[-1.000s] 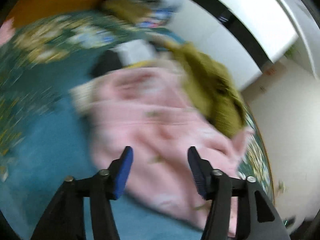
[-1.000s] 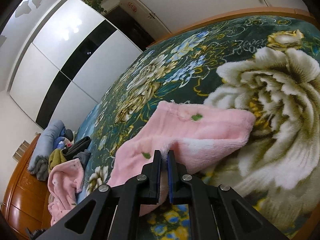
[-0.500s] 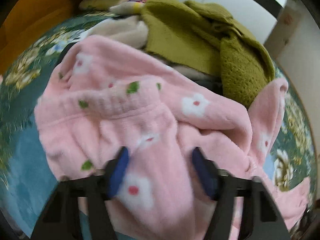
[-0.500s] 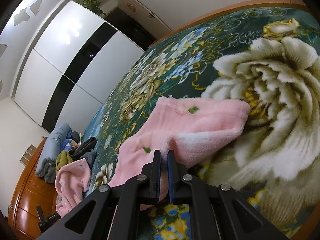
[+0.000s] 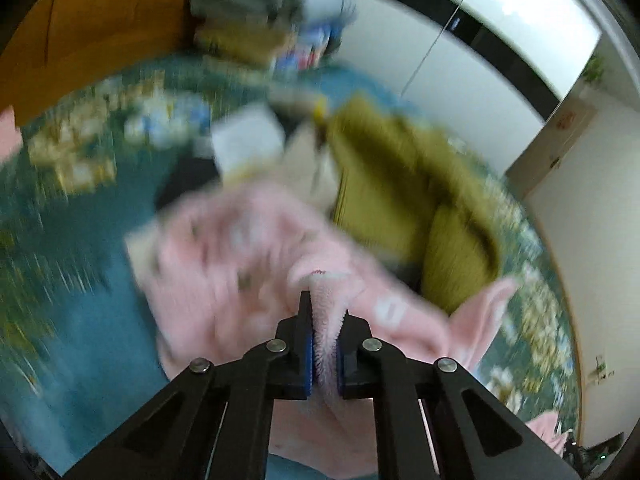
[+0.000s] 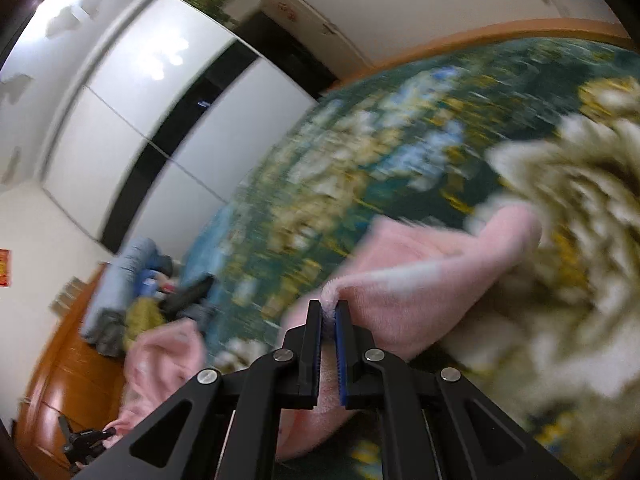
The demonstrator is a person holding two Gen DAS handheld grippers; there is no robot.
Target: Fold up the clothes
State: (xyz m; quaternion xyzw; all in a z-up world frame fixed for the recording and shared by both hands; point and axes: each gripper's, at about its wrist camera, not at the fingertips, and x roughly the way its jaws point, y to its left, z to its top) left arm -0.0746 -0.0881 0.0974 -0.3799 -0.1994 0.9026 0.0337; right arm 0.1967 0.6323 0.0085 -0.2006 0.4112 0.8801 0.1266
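Note:
A pink fleece garment with flower prints (image 5: 248,264) lies crumpled on the floral bedspread (image 5: 80,232). My left gripper (image 5: 324,312) is shut on a raised fold of it. My right gripper (image 6: 329,312) is shut on the edge of another pink fleece piece (image 6: 432,276) that drapes across the bedspread (image 6: 380,152) to the right. The first pink garment also shows far off in the right wrist view (image 6: 164,352), with the left gripper's hardware below it. Both views are motion-blurred.
An olive green knit garment (image 5: 408,184) lies behind the pink one, beside a cream and a dark item. A stack of folded clothes (image 5: 248,8) sits by the wooden headboard (image 5: 100,28). White wardrobe doors (image 6: 160,120) stand beyond the bed.
My left gripper went from open over the pink garment to shut on a fold of it and has pulled back. My right gripper stays shut on its pink piece and has shifted.

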